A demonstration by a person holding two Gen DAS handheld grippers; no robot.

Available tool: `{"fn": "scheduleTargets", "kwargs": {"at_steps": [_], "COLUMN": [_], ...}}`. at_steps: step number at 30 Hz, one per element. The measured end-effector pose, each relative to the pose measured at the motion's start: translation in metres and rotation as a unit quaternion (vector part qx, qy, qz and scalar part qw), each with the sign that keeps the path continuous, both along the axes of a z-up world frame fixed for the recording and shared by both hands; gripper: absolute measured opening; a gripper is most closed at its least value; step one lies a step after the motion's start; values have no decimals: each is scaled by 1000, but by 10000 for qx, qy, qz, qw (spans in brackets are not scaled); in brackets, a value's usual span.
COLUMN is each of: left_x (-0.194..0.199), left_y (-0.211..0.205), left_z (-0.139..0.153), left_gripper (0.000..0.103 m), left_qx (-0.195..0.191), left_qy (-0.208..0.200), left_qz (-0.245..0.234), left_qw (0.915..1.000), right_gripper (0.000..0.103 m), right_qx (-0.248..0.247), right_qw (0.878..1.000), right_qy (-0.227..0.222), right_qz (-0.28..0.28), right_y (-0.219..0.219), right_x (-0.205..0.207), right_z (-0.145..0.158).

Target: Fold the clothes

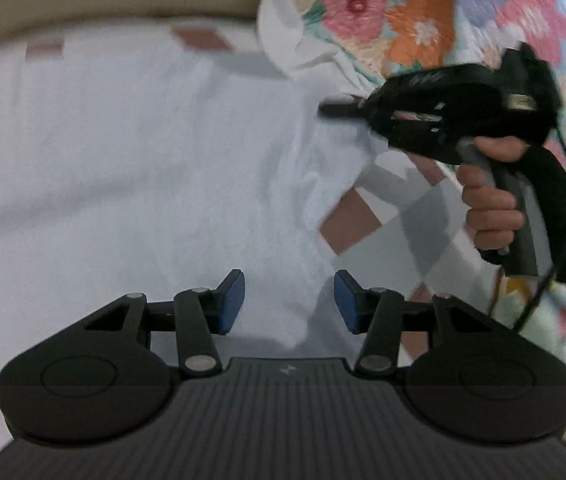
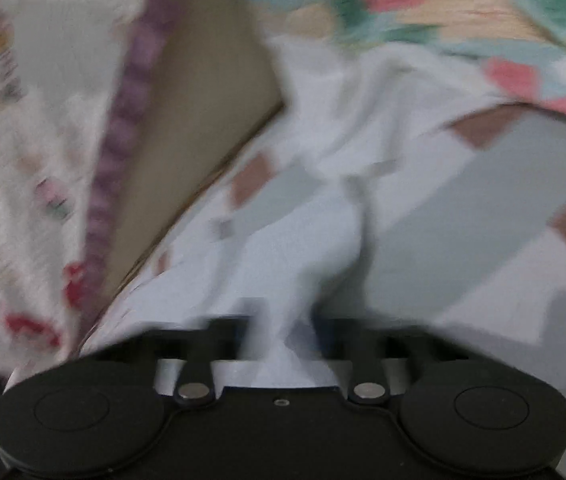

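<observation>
over on the patchwork bedsheet [image 1: 367, 220] the white garment [image 1: 143, 140] lies spread, its long axis running across the left wrist view. right gripper [image 2: 279, 332] has a bunched edge of that cloth pinched between its fingers, lifted at the garment's right end. left gripper [image 1: 289, 300] hovers over the near edge, fingers parted with nothing between them, white cloth just ahead. so the right hand [image 1: 491, 204] has the end nearest the floral quilt [image 1: 423, 20]; left is closer to the middle.
</observation>
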State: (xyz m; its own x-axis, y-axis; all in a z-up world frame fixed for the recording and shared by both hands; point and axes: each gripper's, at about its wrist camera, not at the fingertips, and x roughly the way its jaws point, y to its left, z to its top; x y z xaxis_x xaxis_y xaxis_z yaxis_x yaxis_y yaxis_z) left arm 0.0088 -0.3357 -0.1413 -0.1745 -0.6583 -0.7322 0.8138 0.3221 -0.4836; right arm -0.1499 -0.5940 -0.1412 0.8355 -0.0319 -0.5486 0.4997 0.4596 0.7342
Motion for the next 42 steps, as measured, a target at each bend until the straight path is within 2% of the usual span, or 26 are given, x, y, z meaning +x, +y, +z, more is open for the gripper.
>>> {"fn": "scheduleTargets", "kwargs": {"at_steps": [1,3,8,12,15,17,19,20,21,22,23,24,27,30,35,38,39,40,42], "left_x": [2,12,38,67,82,87,87,87,86,86,85,85,83,79,64,59,58,57,57], "left_y": [5,20,62,99,113,118,117,114,114,115,114,114,113,112,102,84,75,66,48], "left_z": [-2,6,30,36,29,23,17,14,11,9,8,8,6,7,13,24,27,30,29], "left_gripper": [46,46,49,49,49,49,50,52,52,52,52,52,52,53,62,63,64,64,64], "left_qx": [25,-101,-461,-603,-521,-462,-423,-407,-416,-431,-443,-455,-490,-593,-947,-1026,-1001,-966,-892], "left_qy": [165,141,-16,-54,5,16,29,32,26,17,10,4,-15,-37,-77,-549,-855,-1171,-1576], "left_qz": [15,213,752,1509,1758,1861,1915,1930,1944,1958,1950,1935,1892,1869,1881,1628,1538,1447,1170], "left_qw": [9999,9996,9961,9867,9830,9814,9806,9804,9800,9797,9798,9800,9807,9806,9775,9798,9793,9778,9765], "right_gripper": [5,5,5,5,5,9,9,9,13,29,38,48,51,59,59,58,51,39,34], "right_qx": [143,47,-619,-1235,-1630,-2203,-2893,-3108,-3290,-3470,-3575,-3658,-3894,-3735,-3619,-3297,-3283,-3357,-3554], "right_qw": [9998,9994,9944,9778,9538,9291,9058,8957,8856,8749,8677,8665,8650,8745,8719,8954,9002,9013,8949], "right_qy": [-162,-328,-189,-52,525,1122,1309,1232,1119,1005,896,969,1321,1559,2504,2235,2092,1946,1844], "right_qz": [-6,132,832,1695,2470,2750,2806,2931,3080,3226,3336,3256,2877,2674,2148,1990,1950,1929,1971], "right_y": [3,11,52,113,154,177,197,206,216,225,232,235,241,231,200,190,189,193,203], "right_x": [1,10,61,101,134,149,146,140,133,126,117,109,82,57,47,43,44,49,57], "right_z": [6,28,91,116,101,83,78,80,83,86,90,94,105,105,60,52,52,53,51]}}
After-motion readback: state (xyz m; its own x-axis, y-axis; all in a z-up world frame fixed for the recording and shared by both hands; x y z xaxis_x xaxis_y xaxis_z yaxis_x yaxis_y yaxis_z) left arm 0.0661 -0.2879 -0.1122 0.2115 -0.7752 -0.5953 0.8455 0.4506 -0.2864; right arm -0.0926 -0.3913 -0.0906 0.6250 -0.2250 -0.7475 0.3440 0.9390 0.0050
